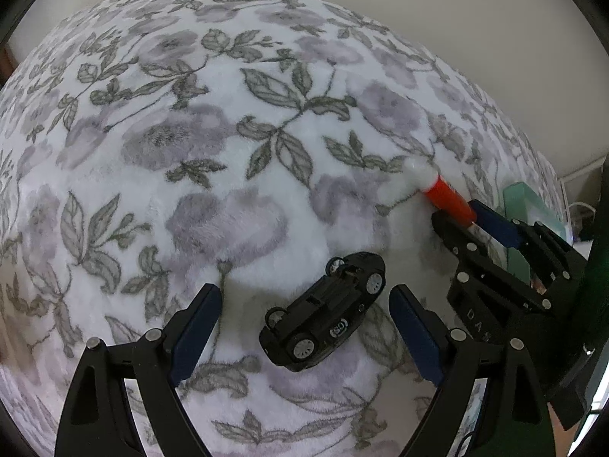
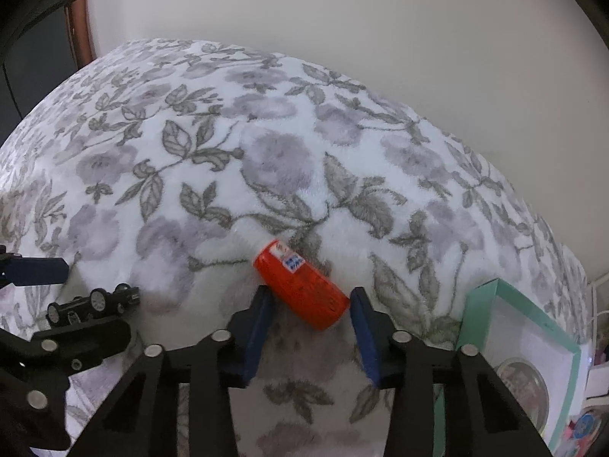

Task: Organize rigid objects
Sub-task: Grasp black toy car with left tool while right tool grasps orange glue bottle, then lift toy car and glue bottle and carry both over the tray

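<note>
The black toy car [image 1: 323, 310], tipped on its side on the floral blanket [image 1: 190, 152], is straddled untouched by the spread left gripper [image 1: 304, 327]. Further right, the orange tube [image 2: 302, 289] is clamped crosswise between the right gripper [image 2: 310, 304] pads.

Raised letters "DAS" stand on the right claw's [image 1: 480, 219] black body.

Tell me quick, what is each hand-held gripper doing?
Left hand-held gripper: open, with the toy car lying between its fingers, not gripped.
Right hand-held gripper: shut on the orange tube.
</note>
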A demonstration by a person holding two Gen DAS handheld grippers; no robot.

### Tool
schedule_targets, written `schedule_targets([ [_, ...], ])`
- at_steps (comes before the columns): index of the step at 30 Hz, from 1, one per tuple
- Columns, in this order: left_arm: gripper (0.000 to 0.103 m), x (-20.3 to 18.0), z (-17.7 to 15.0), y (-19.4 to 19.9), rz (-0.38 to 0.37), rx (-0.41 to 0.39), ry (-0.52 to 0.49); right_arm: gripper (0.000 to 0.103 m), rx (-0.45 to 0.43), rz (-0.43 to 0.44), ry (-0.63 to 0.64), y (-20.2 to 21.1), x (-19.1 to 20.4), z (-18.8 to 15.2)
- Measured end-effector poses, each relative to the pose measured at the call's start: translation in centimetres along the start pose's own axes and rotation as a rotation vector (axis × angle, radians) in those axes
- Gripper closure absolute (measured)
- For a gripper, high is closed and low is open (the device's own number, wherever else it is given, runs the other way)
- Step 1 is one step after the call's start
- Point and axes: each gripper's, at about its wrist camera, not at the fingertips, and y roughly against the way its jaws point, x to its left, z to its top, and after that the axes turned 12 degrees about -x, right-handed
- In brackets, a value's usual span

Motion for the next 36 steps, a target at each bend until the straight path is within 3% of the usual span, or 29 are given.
schedule_targets([
  [4, 0.013, -0.8, -0.3, 0.1, 0.008, -0.001, -0.028, 0.071, 0.006, 0.003, -0.024, 0.3, -0.3, -0.4],
  [10, 0.045, -2.3, -0.7, 0.2, 0.045, -0.002, -0.109, 0.073, 0.01, 0.015, -0.057, 0.9, -0.5, -1.1],
  [12, 0.064, -2.6, -1.0, 0.4, 0.04, -0.008, -0.119, 0.073, 0.011, 0.023, -0.071, 1.2, -0.6, -1.3],
  [13, 0.067, -2.8, -1.2, 0.6, 0.026, -0.012, -0.124, 0.073, 0.012, 0.026, -0.077, 1.4, -0.6, -1.4],
  [24, 0.07, -4.6, -3.7, 1.9, -0.041, -0.015, -0.113, 0.075, 0.013, 0.064, -0.173, 5.3, -0.9, -3.6],
  [36, 0.07, -5.4, -5.4, 7.0, -0.08, -0.068, -0.078, 0.078, -0.027, 0.084, -0.303, 11.0, -2.0, -4.8],
])
